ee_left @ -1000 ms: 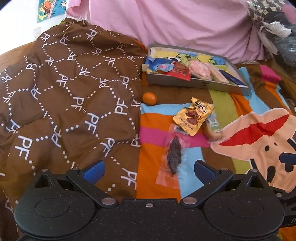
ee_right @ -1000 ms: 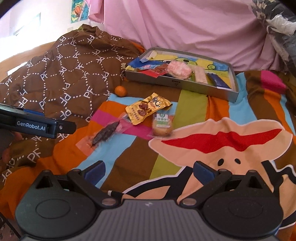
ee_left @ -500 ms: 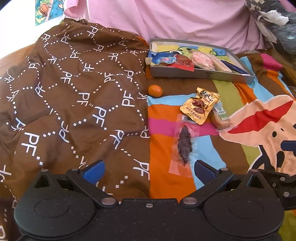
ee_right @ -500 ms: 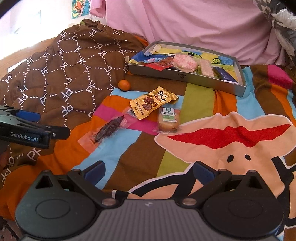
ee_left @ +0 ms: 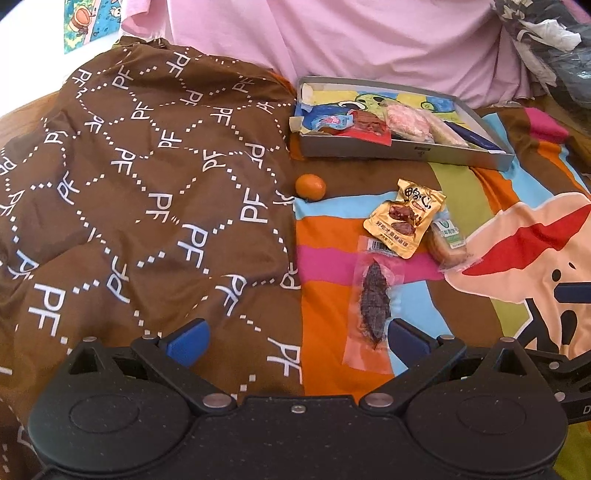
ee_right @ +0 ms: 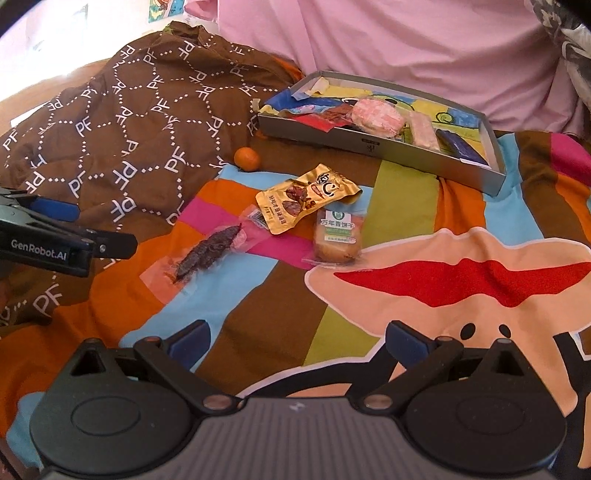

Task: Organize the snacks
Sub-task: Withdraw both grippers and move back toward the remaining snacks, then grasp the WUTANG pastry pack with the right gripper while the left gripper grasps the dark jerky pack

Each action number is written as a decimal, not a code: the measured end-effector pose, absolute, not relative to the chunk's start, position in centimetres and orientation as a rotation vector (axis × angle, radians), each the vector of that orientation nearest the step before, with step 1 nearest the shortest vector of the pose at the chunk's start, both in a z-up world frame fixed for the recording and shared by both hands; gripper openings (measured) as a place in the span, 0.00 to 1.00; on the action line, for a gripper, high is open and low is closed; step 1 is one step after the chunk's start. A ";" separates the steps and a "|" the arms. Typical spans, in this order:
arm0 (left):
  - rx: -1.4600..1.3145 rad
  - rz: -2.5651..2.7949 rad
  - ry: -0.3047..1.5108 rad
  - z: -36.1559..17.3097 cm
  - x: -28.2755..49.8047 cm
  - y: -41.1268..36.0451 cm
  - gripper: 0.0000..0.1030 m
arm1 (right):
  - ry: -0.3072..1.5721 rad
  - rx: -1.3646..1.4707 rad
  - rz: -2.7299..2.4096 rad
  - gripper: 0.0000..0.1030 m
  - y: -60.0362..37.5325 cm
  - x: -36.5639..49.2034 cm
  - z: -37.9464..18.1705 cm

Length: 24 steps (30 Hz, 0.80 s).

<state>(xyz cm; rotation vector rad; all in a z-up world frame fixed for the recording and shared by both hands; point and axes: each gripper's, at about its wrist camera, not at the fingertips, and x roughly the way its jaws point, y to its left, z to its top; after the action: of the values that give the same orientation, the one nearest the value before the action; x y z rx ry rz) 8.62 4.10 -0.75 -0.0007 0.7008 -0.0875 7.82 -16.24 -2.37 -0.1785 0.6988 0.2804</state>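
A bed serves as the work surface, covered by a bright cartoon bedspread (ee_right: 424,206) with flat bands of orange, pink, blue, green and brown and a large peach face with red lips. A glossy brown quilt (ee_left: 147,192) printed with white dotted diamonds and "PF" letters lies rumpled over the left part. Behind, a soft pink sheet (ee_left: 351,44) hangs in loose folds, and a small cartoon picture (ee_left: 88,22) shows on the pale wall at the upper left.

Near the pink sheet rests a shallow rectangular grey box (ee_right: 369,142) with a printed cartoon floor; it holds several wrapped snacks, among them a round pinkish packet (ee_right: 376,116) and a dark blue bar (ee_right: 460,146). Just beside the box's near left corner, at the quilt's edge, sits a small round orange fruit (ee_left: 310,187).

Three snacks lie loose on the bedspread between the box and the grippers. A crinkled gold foil pouch (ee_left: 404,218) overlaps the top of a clear plastic sleeve (ee_left: 373,295) holding a dark, rough dried strip. A clear-wrapped round biscuit (ee_right: 336,240) with a green-and-white label touches the pouch's right side.

The left gripper (ee_left: 295,338) hovers with its blue-padded fingers spread wide, holding nothing, its right finger close to the sleeve's lower end. The right gripper (ee_right: 295,341) is likewise wide apart and empty above the bedspread.
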 end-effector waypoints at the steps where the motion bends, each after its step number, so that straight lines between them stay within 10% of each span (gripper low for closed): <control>1: 0.000 -0.089 0.699 -0.7 8.7 4.1 0.99 | 0.698 -0.181 0.281 1.00 -16.3 8.0 -2.4; 24: -0.004 -0.250 0.709 -1.6 10.8 3.6 0.99 | 0.659 -0.308 0.295 1.00 -16.4 16.0 -2.1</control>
<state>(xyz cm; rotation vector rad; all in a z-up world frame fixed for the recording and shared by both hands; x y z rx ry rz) 10.76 3.59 -1.61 -0.0039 0.7088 -0.2502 16.03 -16.42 -2.08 -0.3084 0.6592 0.2948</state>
